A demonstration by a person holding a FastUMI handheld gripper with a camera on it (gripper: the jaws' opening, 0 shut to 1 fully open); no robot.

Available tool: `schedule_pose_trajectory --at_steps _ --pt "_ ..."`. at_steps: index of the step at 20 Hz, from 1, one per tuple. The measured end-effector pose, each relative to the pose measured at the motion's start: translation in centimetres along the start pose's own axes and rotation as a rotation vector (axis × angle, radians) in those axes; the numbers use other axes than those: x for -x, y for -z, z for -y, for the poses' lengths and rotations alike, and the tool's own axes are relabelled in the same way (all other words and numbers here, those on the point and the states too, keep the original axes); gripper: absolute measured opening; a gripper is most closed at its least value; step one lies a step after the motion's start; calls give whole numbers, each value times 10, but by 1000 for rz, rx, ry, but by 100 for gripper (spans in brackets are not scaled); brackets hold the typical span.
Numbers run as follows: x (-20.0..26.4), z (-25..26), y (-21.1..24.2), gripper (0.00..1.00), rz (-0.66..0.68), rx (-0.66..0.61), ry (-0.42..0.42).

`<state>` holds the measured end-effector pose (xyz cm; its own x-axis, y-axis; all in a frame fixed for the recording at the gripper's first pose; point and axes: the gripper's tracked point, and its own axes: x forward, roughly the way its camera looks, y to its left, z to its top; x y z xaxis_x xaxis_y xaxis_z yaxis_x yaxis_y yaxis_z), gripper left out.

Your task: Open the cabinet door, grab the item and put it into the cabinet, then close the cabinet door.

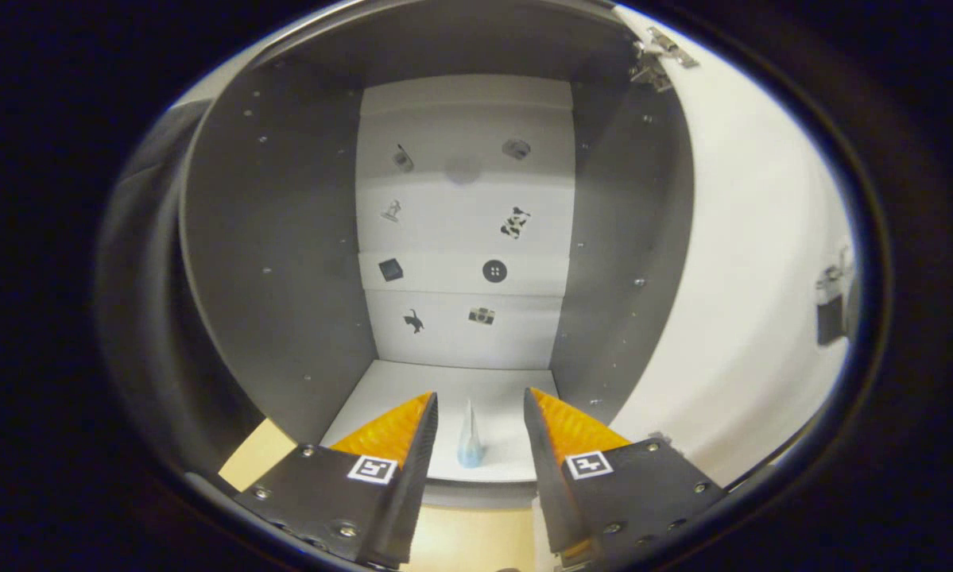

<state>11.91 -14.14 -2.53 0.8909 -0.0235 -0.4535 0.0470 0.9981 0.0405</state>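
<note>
Your gripper [480, 417] sat at six o'clock, its two fingers [412, 461] spread apart and touching nothing. Each finger carried a small square black-and-white marker [373, 469] on its flat plate; these were coded patterns, not readable writing.

Between the fingers, just ahead of the tips, the item [470, 441] stood upright on the cabinet floor [444, 389], near its front edge. It was a small pale blue cone, pointing up, and clear of both fingers. No label could be made out on it.

Below the cabinet floor, at about seven o'clock, a strip of light wooden table [257, 457] showed beside the left finger.

Further in, the cabinet [277, 238] stood open, with grey side walls dotted with small screws. From two to four o'clock the white door [746, 278] was swung wide, and its metal hinge [659, 56] sat at one o'clock. A dark handle [830, 306] showed on the door at three o'clock.

Farthest away, the white back wall [464, 103] carried small dark stickers [494, 271] in two columns: a button, a camera, a cat, a square and others too small to tell. None of them bore words you could read.
</note>
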Motion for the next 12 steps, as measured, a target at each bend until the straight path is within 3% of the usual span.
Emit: schedule_pose_trajectory --at_steps 12 --pt "134 -31 37 62 183 94 35"
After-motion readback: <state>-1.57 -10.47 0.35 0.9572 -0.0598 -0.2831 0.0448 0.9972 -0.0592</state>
